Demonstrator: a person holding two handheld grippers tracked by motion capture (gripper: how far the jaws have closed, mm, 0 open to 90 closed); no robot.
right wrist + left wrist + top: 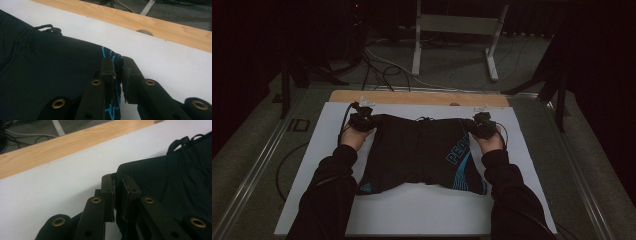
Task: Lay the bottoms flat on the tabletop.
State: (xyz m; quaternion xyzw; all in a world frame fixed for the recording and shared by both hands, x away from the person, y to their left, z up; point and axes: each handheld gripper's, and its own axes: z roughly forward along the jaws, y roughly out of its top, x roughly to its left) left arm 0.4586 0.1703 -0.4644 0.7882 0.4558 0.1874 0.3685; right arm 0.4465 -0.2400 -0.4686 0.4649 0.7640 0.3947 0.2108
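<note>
1. Pinching the black shorts (419, 152) at both waistband corners right now: your left gripper (361, 121) has its jaws closed on the corner at about 10 o'clock, your right gripper (482, 125) is clamped on the blue-trimmed corner at about 2 o'clock.
2. The shorts lie flat mid-way on the white board (312, 165), waistband and drawstring (424, 119) toward 12, legs toward 6.
3. Honestly, both bites look shallow, just the fabric edge between the pads. Lift fast or unevenly and I'd guess one corner slips out.
4. Pull the hands apart too hard and the elastic could snap free.
5. The wooden table edge (412, 97) sits close at 12, so don't drag that way.
</note>
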